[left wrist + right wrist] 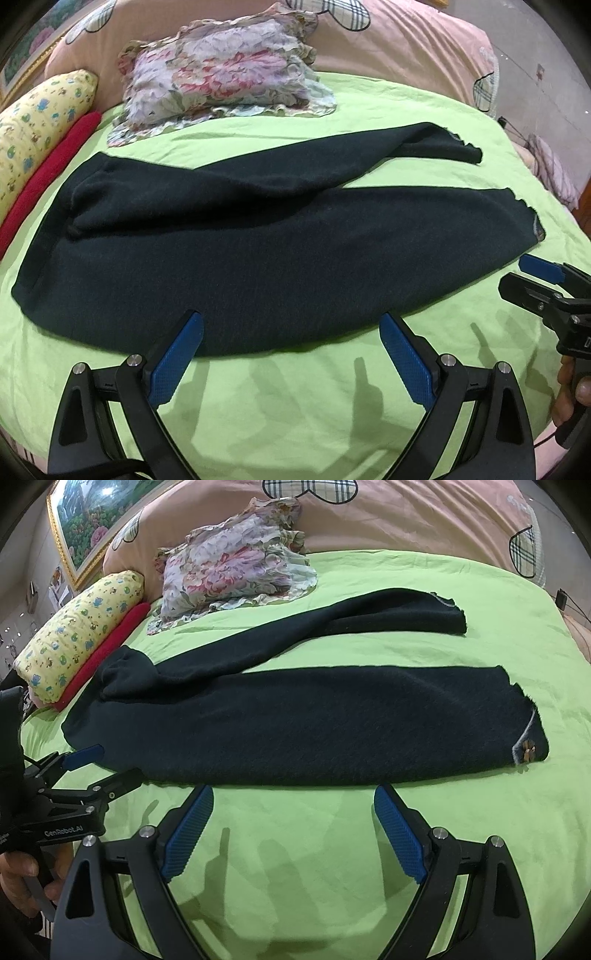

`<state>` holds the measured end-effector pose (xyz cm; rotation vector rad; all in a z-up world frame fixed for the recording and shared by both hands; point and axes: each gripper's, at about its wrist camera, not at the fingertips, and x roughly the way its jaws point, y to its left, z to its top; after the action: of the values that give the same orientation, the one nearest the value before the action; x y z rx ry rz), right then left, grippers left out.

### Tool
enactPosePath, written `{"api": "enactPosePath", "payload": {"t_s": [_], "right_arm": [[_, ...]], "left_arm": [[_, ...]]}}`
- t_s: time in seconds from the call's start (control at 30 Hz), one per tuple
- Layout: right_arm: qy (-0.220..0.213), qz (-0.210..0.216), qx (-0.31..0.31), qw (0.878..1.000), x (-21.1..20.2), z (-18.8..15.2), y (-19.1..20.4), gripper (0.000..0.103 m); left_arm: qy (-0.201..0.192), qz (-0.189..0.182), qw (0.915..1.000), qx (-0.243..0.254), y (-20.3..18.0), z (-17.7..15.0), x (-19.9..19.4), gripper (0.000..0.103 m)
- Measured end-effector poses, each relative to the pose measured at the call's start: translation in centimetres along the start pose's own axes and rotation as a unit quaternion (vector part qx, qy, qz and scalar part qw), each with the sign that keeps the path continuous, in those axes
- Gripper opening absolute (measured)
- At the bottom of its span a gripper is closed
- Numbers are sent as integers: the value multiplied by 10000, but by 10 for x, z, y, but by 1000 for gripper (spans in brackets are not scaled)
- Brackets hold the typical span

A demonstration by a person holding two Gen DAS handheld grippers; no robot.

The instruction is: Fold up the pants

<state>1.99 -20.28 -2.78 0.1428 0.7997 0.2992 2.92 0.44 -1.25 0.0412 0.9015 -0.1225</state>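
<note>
**Soft cloth, hard plastic**

The pants (314, 720) are a dark, matt, fuzzy knit with frayed leg ends. Under them the green bed sheet (332, 849) is smooth, thin woven cloth, lightly creased. The floral pillow (221, 70) looks crinkled and ruffled at its edges. The left claw (291, 354) and right claw (293, 830) have matt black plastic arms, blue pads (188, 834) with a rough dimpled texture, and shiny metal pivot pins (439, 832).

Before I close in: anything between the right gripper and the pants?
Nothing: in the right wrist view only bare green sheet separates the right gripper from the pants.
</note>
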Motion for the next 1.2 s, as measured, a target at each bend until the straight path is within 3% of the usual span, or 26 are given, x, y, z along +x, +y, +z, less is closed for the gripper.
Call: {"api": "enactPosePath", "payload": {"t_s": [0.3, 0.7, 1.0, 1.2], "right_arm": [[-65, 16, 117, 9999, -1, 38, -23, 89], [-225, 37, 355, 9991, 15, 108, -70, 89], [-242, -441, 478, 9976, 44, 174, -125, 89], [38, -512, 1028, 9934, 78, 206, -186, 70]], "left_arm": [[2, -254, 9990, 363, -12, 42, 17, 97], [154, -156, 9912, 1302, -41, 105, 66, 97], [311, -136, 9815, 1887, -63, 137, 108, 97], [512, -158, 9753, 2141, -75, 146, 139, 97]]}}
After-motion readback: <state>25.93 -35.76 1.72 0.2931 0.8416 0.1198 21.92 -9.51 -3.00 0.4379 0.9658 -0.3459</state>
